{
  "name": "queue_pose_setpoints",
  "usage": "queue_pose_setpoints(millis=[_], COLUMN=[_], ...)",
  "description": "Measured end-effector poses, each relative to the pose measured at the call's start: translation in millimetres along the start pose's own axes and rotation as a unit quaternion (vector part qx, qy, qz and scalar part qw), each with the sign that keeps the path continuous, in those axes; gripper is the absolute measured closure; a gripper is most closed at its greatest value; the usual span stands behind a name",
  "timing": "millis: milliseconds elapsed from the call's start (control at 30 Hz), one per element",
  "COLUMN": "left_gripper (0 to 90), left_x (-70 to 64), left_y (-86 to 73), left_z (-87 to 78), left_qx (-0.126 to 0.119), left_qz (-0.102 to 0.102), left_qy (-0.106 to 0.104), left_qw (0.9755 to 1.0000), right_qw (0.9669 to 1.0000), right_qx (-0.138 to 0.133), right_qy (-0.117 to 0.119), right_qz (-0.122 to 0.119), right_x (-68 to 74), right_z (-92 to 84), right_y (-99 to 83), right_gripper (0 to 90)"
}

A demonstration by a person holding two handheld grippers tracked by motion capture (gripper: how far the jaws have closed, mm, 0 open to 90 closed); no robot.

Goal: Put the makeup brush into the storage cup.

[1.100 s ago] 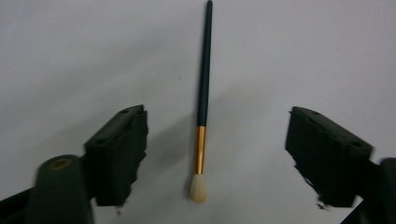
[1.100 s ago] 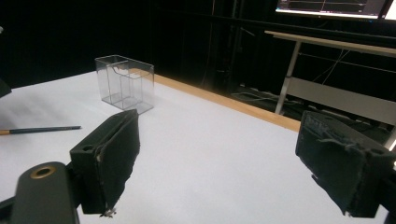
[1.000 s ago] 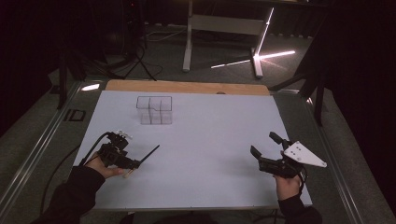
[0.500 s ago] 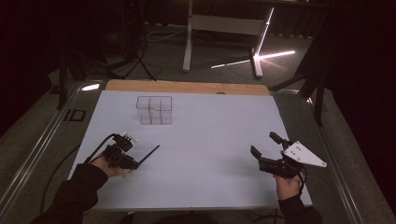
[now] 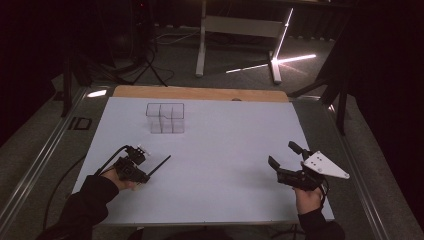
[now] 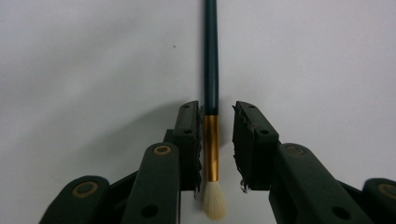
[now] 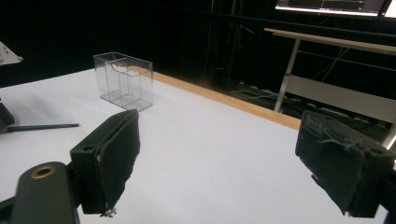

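Observation:
A paintbrush (image 6: pixel 211 70) with a dark teal handle, gold ferrule and white bristles lies on the white table between the jaws of my left gripper (image 6: pixel 217 109). One jaw touches the ferrule and the other stands a little off it, so the gripper is open around the brush. From above, the brush (image 5: pixel 161 163) points up and right out of the left gripper (image 5: pixel 145 175) at the near left. My right gripper (image 5: pixel 281 152) hovers wide open at the near right with nothing in it (image 7: pixel 219 126). The brush (image 7: pixel 42 126) also shows far off to its left.
A clear plastic organiser (image 5: pixel 165 118) with several compartments stands at the back left of the white table top (image 5: pixel 235 130), also visible as the organiser (image 7: pixel 123 81). A wooden strip (image 5: pixel 200 93) runs along the far edge. Metal desk legs (image 5: pixel 202 45) stand beyond the table.
My left gripper has slid slightly toward the near edge along the brush, which stays in place. The right gripper has not moved.

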State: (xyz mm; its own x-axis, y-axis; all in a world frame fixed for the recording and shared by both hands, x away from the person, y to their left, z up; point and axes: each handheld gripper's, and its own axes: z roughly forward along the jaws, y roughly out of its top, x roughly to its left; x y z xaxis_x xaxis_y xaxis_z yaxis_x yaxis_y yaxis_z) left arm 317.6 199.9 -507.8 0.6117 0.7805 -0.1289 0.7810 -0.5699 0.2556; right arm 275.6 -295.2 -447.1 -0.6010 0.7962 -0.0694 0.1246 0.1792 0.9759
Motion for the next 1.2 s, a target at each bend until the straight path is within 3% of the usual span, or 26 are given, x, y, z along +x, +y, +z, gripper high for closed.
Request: queue_pose_setpoints(millis=[67,300,500,667,700,833,1200], left_gripper=[73.6,81.2,83.5,84.0,84.0,84.0,84.0], left_x=[-1.9,-8.1,-3.7,-2.9,-2.9,-2.5,-8.1], left_y=[0.8,5.7,5.6,6.6,7.4,11.1,25.8], left_z=[2.4,4.3,4.9,3.6,2.1,-4.3,-26.4], left_qx=[0.006,0.025,0.024,0.027,0.024,0.014,0.0], left_qz=[0.003,0.019,0.019,0.032,0.036,0.037,0.057], left_qy=[-0.008,0.025,0.01,0.006,0.011,-0.005,-0.004], left_qw=[0.9999,0.9992,0.9995,0.9991,0.999,0.9992,0.9983], right_qw=[1.0,1.0,1.0,1.0,1.0,1.0,0.9999], right_qx=[0.0,0.002,0.005,0.008,0.008,0.007,0.01], right_qy=[0.0,0.0,0.003,0.003,0.002,0.001,0.003], right_qz=[0.0,0.0,0.003,0.003,0.003,0.004,0.004], right_x=[0.2,-0.4,-0.2,-0.2,-0.2,-0.7,-0.4], right_z=[0.0,0.8,1.6,2.8,2.7,2.5,3.7], right_y=[0.0,-0.5,-1.0,-1.3,-1.2,-1.3,-2.0], right_gripper=[13.5,13.5,13.5,13.5,13.5,13.5,13.5])
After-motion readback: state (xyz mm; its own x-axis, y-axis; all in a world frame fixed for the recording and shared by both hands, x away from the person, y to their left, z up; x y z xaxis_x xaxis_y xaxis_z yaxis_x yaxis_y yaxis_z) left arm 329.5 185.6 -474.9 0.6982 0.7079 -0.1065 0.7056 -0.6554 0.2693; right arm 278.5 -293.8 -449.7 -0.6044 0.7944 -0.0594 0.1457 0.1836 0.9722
